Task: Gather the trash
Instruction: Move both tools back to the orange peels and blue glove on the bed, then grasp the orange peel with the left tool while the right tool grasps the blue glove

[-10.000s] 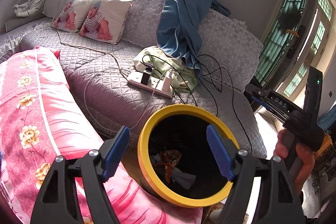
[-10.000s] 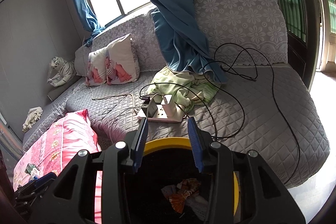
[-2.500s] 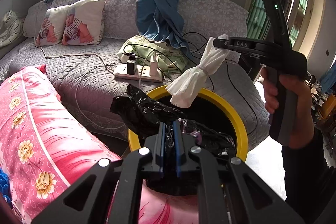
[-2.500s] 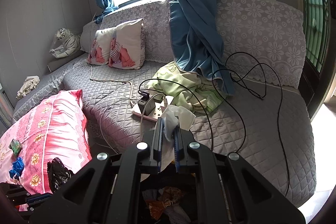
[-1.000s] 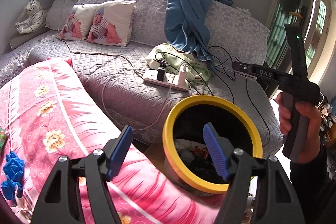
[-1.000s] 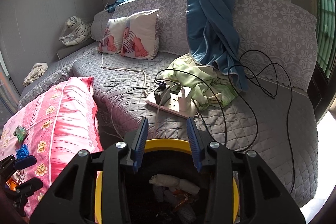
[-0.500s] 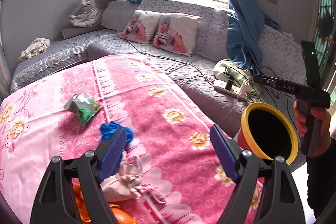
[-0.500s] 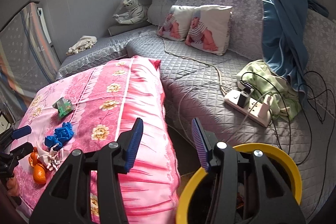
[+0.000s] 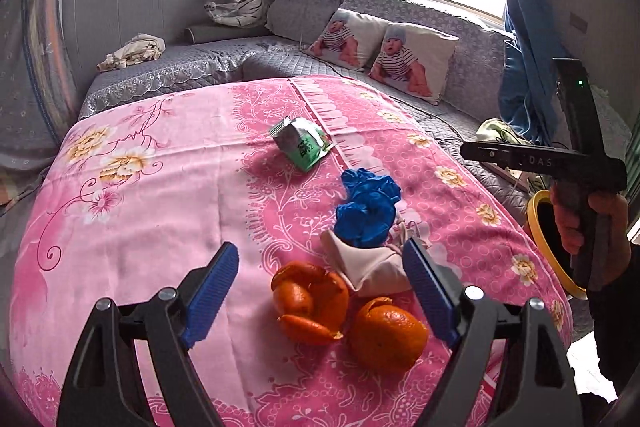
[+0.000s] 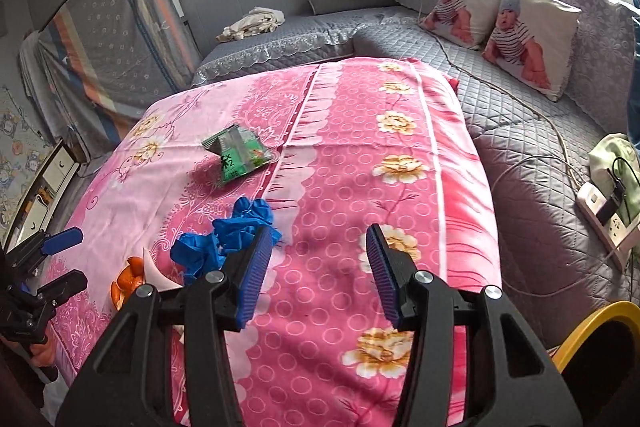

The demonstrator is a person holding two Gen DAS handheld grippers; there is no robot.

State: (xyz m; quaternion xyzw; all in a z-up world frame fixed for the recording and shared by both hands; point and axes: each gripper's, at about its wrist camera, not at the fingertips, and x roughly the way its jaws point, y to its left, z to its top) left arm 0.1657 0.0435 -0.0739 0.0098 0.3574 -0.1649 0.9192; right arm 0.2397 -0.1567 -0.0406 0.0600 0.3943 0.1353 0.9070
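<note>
Here, my left gripper (image 9: pixel 320 291): jaws spread wide and holding nothing, at the bottom centre of the left wrist view, hovering over the pink floral cloth (image 9: pixel 160 195).
Orange peels (image 9: pixel 310 297): lower centre of the left wrist view, lying on the cloth between my two blue left pads (image 9: pixel 210 293); a second peel piece (image 9: pixel 386 335) lies just beside, to the right.
Beige crumpled tissue (image 9: pixel 366 267): directly above the peels in the frame, touching the inner edge of my right-hand pad as seen.
Blue glove wad (image 9: pixel 368 207): centre of the left wrist view, resting against the top of the tissue, beyond my fingertips.
Green snack wrapper (image 9: pixel 302 143): upper centre of the frame, well apart from the other trash, farther out on the cloth.
My right gripper (image 10: pixel 316 271): jaws parted and empty, at the lower centre of the right wrist view, above bare cloth; the blue glove wad (image 10: pixel 224 235) sits just left of its left pad.
Wrapper in the right wrist view (image 10: pixel 238 153): centre left, beyond the glove wad.
Yellow-rimmed bin (image 10: pixel 596 339): lower right corner of the right wrist view, beside the cloth's edge; its dark inside shows no contents that I can make out.
Bin in the left wrist view (image 9: pixel 538 239): right edge, partly hidden behind my right hand (image 9: pixel 592 223).
</note>
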